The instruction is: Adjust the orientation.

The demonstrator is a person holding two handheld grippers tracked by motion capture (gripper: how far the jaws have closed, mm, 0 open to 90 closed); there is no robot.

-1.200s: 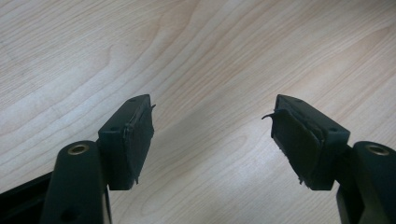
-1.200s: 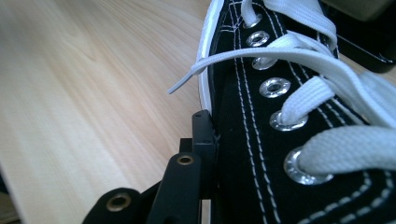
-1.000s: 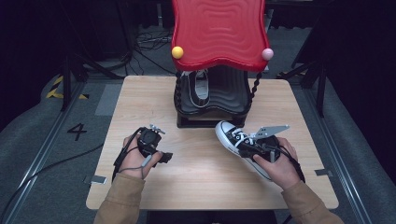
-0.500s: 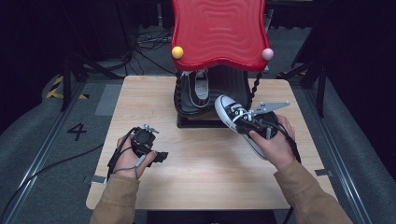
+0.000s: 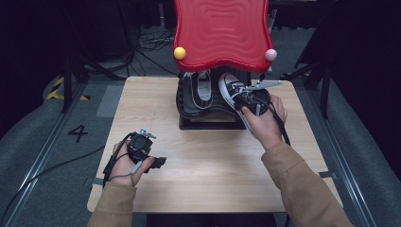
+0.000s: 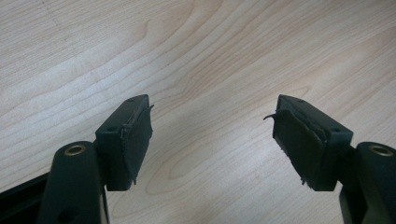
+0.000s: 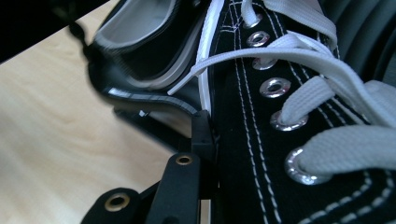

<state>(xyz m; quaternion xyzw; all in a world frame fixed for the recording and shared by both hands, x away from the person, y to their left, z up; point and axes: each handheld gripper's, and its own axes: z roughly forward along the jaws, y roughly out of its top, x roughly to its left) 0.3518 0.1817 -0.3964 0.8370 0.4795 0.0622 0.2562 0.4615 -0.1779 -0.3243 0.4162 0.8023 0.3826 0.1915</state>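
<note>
A black sneaker with white laces [image 5: 231, 89] is held off the table at the right side of the shoe rack's black lower shelf [image 5: 189, 108], toe pointing away from me. My right gripper [image 5: 243, 100] is shut on it. In the right gripper view one finger [image 7: 201, 135] presses the sneaker's canvas side [image 7: 261, 140]; the other finger is hidden behind the shoe. A matching sneaker [image 5: 204, 90] rests on the shelf, and it shows close beside the held one [image 7: 140, 32]. My left gripper [image 5: 152, 162] lies near the table's front left, its jaws [image 6: 212, 135] wide open over bare wood.
The rack has a red wavy top [image 5: 222, 33] with a yellow ball [image 5: 179, 53] and a pink ball [image 5: 270, 55] at its front corners, overhanging the shelf. The wooden table [image 5: 208, 165] has dark floor, cables and stands around it.
My right hand has carried the sneaker up and away from the table's middle right to the rack's shelf. The left hand has stayed almost where it was.
</note>
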